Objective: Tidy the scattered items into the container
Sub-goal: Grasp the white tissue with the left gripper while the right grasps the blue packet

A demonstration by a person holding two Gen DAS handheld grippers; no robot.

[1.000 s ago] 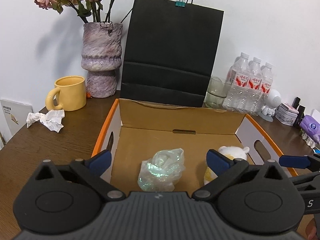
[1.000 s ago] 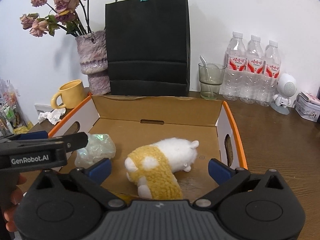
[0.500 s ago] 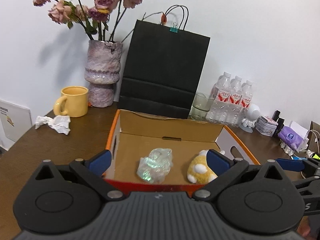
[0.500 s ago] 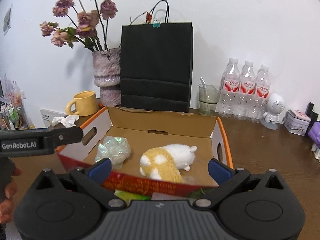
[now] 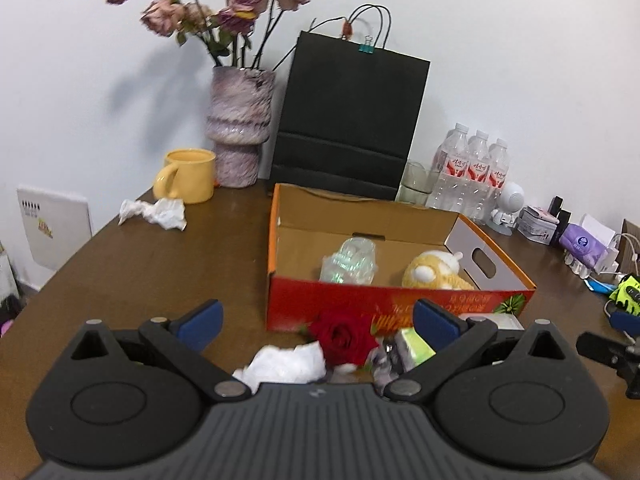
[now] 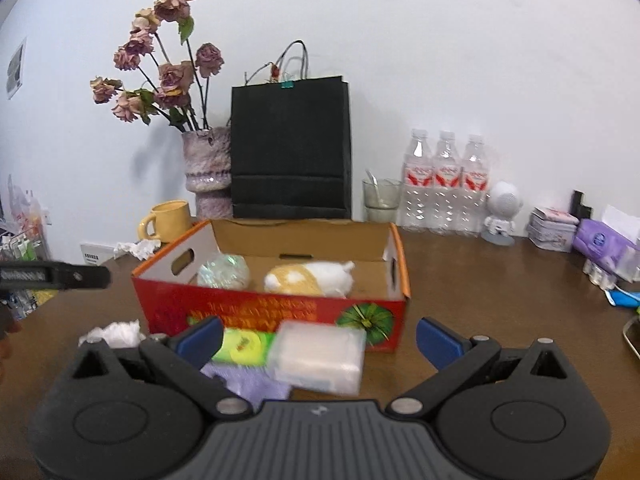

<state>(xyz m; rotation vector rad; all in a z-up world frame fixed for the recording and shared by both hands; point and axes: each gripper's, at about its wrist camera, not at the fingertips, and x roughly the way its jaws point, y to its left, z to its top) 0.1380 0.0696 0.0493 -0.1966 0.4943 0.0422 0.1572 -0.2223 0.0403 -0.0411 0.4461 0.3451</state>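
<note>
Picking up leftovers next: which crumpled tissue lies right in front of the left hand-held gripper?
The tissue beside the red rose, before the box; the other lies by the mug.

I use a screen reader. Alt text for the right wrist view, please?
The open right tool hovers over a clear plastic case lying before a red cardboard box that holds a plush toy and crumpled wrap.

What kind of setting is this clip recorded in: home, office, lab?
Most likely a lived-in home or small office corner, not a lab. A brown wooden table stands against a white wall, holding a vase of dried roses, a yellow mug, and three water bottles.
</note>
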